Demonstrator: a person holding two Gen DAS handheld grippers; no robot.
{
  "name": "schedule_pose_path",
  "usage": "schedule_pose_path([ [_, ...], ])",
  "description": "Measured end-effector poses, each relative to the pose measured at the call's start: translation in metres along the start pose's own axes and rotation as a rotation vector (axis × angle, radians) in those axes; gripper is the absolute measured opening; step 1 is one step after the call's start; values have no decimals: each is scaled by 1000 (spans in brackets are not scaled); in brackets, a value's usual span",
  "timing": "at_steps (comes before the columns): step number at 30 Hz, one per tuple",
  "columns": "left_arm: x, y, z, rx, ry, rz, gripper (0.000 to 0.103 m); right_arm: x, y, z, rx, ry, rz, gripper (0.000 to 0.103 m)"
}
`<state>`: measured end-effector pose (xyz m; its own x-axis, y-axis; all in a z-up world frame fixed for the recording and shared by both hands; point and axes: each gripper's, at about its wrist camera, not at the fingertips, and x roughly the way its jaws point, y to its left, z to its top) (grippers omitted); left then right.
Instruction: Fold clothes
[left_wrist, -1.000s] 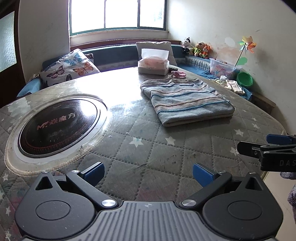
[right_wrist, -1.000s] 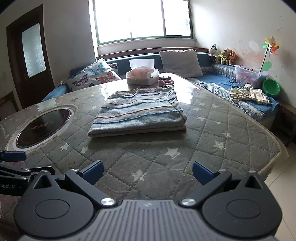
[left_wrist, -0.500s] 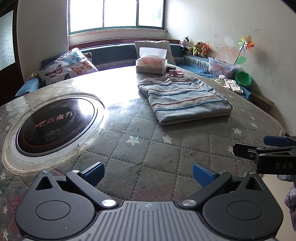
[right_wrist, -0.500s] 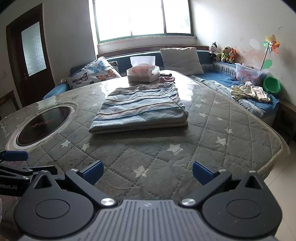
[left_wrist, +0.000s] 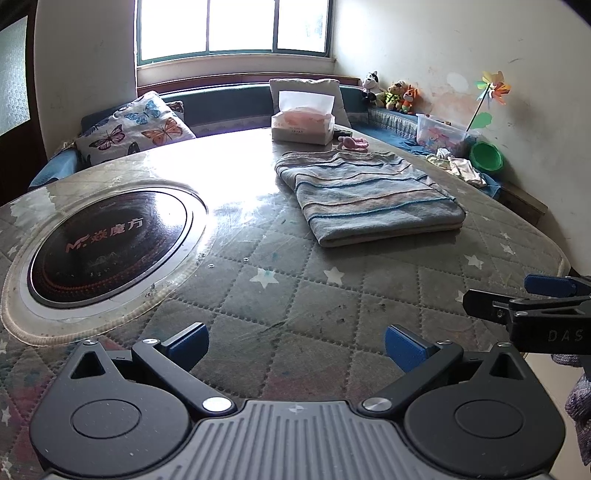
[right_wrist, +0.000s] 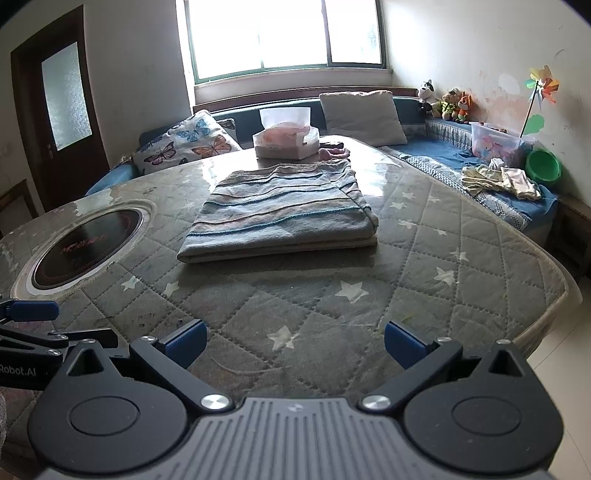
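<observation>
My left gripper (left_wrist: 295, 341) wide open, empty, above table (left_wrist: 369, 295). Right gripper (right_wrist: 293, 341) same. I count one folded garment (right_wrist: 280, 214), one tissue box (right_wrist: 286, 142), two pillows.

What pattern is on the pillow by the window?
Colourful butterflies on white; the butterfly pillow shows best in the left wrist view.

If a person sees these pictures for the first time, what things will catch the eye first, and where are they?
First comes the folded striped garment, lying flat in the middle of the quilted star-pattern table cover. Next is the round black cooktop, set into the table to the left of the garment. Behind the garment, near the far edge, stands a tissue box, and both tools, left tool and right tool, are open and empty at the near edge.
</observation>
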<state>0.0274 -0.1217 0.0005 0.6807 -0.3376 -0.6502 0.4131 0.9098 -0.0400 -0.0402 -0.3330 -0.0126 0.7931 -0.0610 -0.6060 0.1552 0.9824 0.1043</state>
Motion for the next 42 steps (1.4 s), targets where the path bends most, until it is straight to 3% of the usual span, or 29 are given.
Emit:
schedule_pose_path([
  [42,18,0,16,18,0,-14,103,23,1,7,5,27,0,103],
])
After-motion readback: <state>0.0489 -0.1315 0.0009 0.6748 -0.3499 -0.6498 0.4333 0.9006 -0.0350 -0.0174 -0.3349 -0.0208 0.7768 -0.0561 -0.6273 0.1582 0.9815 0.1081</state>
